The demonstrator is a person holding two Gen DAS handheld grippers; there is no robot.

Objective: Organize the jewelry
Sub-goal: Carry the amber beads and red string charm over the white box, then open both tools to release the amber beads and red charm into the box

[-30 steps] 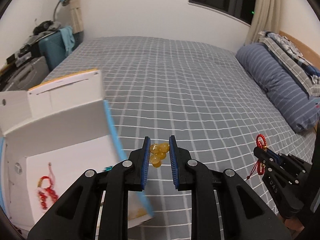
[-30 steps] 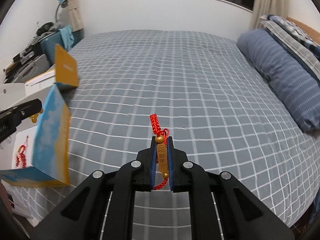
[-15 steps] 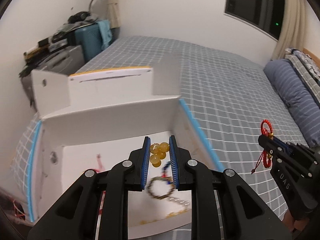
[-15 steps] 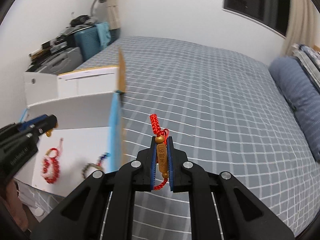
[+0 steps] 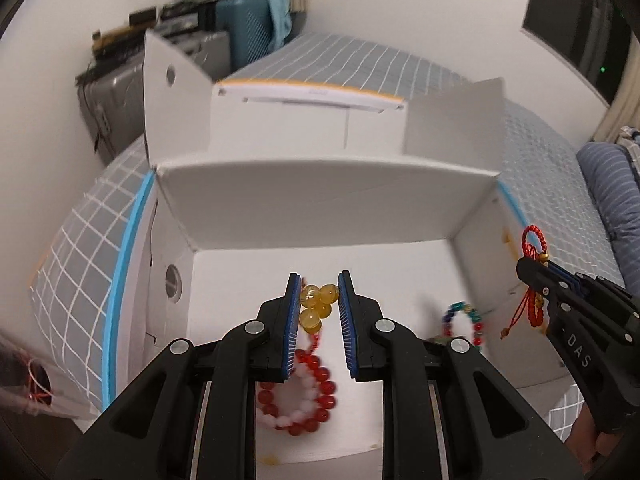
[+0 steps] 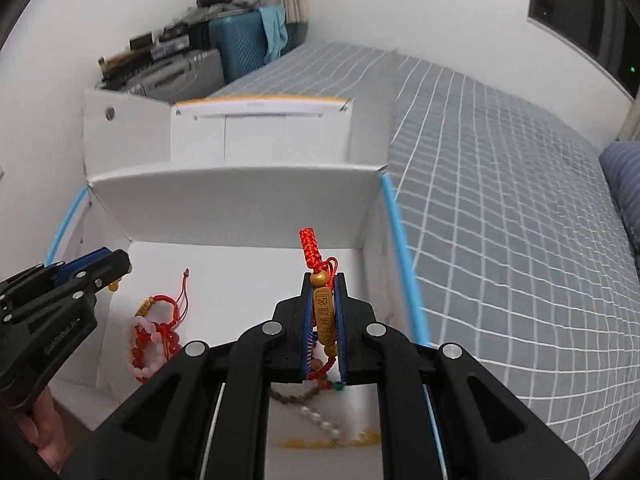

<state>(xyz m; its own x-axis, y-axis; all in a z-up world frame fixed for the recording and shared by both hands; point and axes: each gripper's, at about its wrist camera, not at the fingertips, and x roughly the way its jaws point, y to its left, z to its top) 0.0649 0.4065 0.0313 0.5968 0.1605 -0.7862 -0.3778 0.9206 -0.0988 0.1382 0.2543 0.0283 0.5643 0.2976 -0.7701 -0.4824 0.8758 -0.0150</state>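
An open white box (image 5: pixel 320 196) with blue edges lies on the bed. My left gripper (image 5: pixel 319 282) hangs over its floor, shut on a bunched yellow bead bracelet (image 5: pixel 316 306). Under it lies a red and pink bead bracelet (image 5: pixel 316 396), and a multicoloured bead bracelet (image 5: pixel 466 320) lies to the right. My right gripper (image 6: pixel 324 280) is over the box's right part, shut on a red cord bracelet with a gold charm (image 6: pixel 322 312). A second red cord bracelet (image 6: pixel 160 304), brown beads and a pearl strand (image 6: pixel 316 416) rest on the box (image 6: pixel 240 200) floor. The left gripper (image 6: pixel 116 266) shows at the left.
The bed's grey checked cover (image 6: pixel 500 200) stretches to the right of the box. A blue suitcase (image 6: pixel 236 40) and a grey case (image 5: pixel 112 96) stand by the wall behind. A striped pillow (image 5: pixel 608 184) lies far right. A person's hand (image 6: pixel 44 432) holds the left gripper.
Both grippers have swung left from above the bed cover to above the open box. Each still grips its bracelet. The jewelry on the box floor has come into view.
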